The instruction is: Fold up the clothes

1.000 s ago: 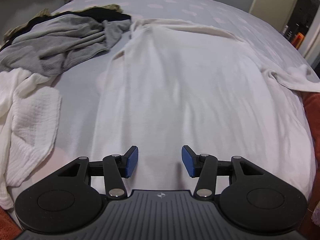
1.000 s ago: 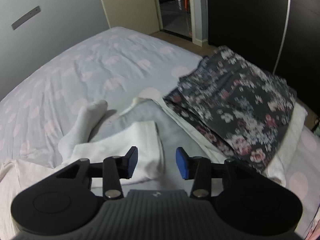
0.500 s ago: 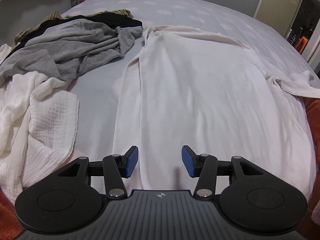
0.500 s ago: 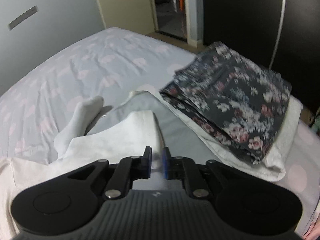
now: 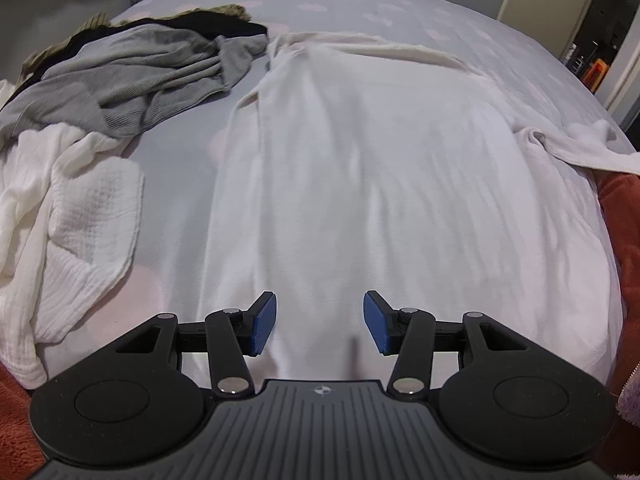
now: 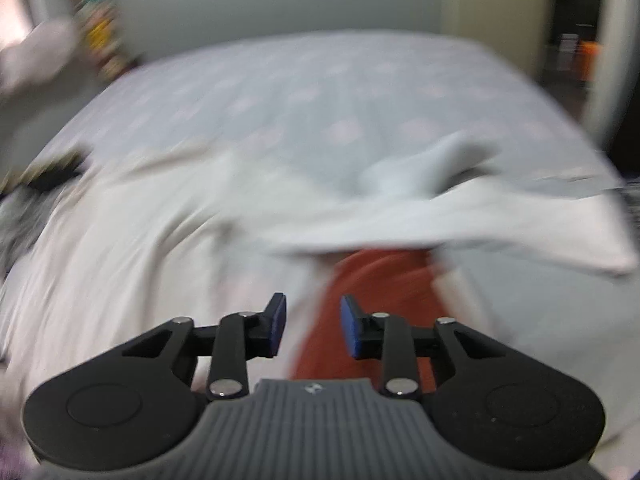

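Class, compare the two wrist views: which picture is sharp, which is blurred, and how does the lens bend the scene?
Left wrist view: sharp, dim even light, the white knit garment crisp on the bowed pale dotted bed sheet. Right wrist view: heavy motion smear over cloth and wall; only the right gripper stays sharp, its jaws opening with nothing between them.

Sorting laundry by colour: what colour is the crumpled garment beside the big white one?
Grey crumpled garment; clearest in the left wrist view.

The view is smeared with motion blur. The right claw (image 6: 312, 326) has its jaws opening with nothing between them, above a rust-red fabric (image 6: 372, 288). A white garment (image 6: 140, 240) lies spread over the spotted pale bed (image 6: 320, 100), one sleeve (image 6: 500, 220) stretching right.
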Available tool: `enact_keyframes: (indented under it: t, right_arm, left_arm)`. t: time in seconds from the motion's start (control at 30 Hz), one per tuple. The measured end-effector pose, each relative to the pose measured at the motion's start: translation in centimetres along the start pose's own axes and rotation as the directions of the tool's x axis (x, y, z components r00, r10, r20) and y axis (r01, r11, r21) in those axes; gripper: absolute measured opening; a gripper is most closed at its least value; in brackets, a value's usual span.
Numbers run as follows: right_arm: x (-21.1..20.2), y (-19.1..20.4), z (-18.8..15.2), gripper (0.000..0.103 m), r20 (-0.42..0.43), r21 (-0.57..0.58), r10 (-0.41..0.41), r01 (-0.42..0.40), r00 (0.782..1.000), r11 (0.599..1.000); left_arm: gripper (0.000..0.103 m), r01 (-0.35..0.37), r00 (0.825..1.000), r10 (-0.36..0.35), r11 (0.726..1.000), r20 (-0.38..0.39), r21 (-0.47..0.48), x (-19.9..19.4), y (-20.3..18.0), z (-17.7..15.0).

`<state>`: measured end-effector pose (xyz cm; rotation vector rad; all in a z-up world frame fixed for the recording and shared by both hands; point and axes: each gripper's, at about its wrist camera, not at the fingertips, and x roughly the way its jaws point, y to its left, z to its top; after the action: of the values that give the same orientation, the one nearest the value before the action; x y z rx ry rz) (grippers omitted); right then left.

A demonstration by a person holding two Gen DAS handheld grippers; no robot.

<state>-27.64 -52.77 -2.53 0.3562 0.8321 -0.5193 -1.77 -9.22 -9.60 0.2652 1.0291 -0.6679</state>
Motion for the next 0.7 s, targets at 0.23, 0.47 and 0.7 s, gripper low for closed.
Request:
enact_keyframes:
  t: [0.23,0.47,0.7]
  right_arm:
    - [6.3,9.3,-4.6,0.043,-0.253,-0.238,0.096,-0.159,0.963,0.958]
    - [10.8,11.2,-6.3,0.051,-0.384,-0.255,0.047,-0.155,0.922,0.954]
    - [11.5,11.4,-6.4,0.065,-0.400,-0.210,0.074,-0.170,0.913,0.963]
  left_arm:
    - [0.049,0.033,0.999,-0.032,0.999,-0.013,0.016,0.9,-0.6,-0.9]
    - [0.050,0.047,0.999,-0.047,0.999,-0.024,-0.003,1.5,0.1,-1.5]
    - [0.050,0.054,0.998,-0.054,0.999,-0.022,-0.007,1.6,0.3,-1.6]
